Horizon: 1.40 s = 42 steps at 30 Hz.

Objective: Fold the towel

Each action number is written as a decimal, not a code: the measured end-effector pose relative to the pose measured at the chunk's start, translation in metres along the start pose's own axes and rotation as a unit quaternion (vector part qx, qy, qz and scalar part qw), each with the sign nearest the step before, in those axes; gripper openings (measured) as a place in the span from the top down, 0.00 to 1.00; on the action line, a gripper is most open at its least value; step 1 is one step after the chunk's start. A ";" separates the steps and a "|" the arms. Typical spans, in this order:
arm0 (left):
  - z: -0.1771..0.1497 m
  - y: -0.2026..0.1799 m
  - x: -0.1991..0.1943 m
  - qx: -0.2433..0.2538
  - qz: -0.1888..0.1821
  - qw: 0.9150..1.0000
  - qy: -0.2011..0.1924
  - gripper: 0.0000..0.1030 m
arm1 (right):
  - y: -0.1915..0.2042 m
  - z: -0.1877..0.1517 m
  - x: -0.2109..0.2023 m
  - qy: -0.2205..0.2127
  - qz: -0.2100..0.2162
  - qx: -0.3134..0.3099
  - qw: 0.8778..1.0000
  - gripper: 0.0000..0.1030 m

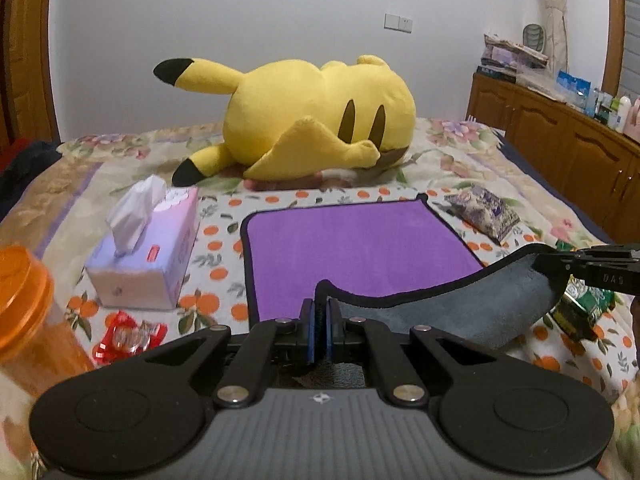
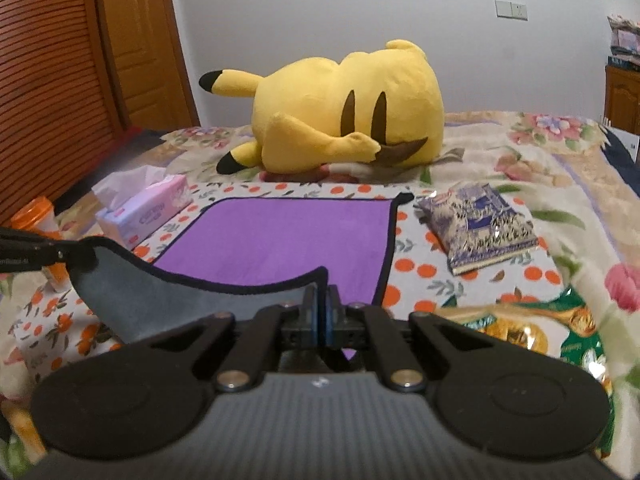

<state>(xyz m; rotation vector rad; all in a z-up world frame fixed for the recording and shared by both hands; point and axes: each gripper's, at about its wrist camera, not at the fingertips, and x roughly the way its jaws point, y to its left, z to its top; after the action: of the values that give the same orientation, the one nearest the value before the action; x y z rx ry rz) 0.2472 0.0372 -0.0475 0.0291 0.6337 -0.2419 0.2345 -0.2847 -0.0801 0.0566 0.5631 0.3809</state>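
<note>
Now both grippers are clamped on the near edge of the purple towel, which lies on the orange-print blanket spread over the bed. From the left wrist view, the left gripper has its blue-padded jaws pressed together on the near left corner of the towel, with the black hem standing up between them. Across on the right, the right gripper pinches the other near corner, and the lifted strip between the two sags, showing the grey underside of the towel. From the right wrist view the same holds: the right gripper has its jaws closed on the hem, and the left gripper reaches in from the left edge, gripping the far end of the raised strip. Beyond the lifted edge, the rest of the towel lies flat, purple side up.

A tissue box sits on the blanket left of the towel, well apart from it, with an orange-lidded jar nearer on the left and a red wrapped item just near of the box. A blue patterned packet lies right of the towel, and a green and gold snack bag lies nearer on the right. A yellow Pikachu plush lies on its side at the far end of the bed
</note>
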 end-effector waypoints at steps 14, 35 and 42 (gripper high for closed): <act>0.013 0.005 0.031 0.015 0.006 1.000 0.001 0.95 | -0.005 0.005 0.030 0.014 -0.020 -0.029 0.999 0.96; 0.046 0.006 0.018 0.006 0.007 0.999 -0.042 0.95 | -0.006 0.044 0.017 -0.030 -0.016 -0.039 0.999 0.96; 0.066 0.005 0.034 0.014 0.017 0.999 -0.043 0.95 | -0.001 0.064 0.036 -0.023 -0.033 -0.088 0.995 0.96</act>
<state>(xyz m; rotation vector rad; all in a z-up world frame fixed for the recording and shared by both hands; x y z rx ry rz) 0.3133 0.0284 -0.0143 0.0558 0.5430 -0.2190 0.2974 -0.2691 -0.0443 -0.1223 0.4832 0.3628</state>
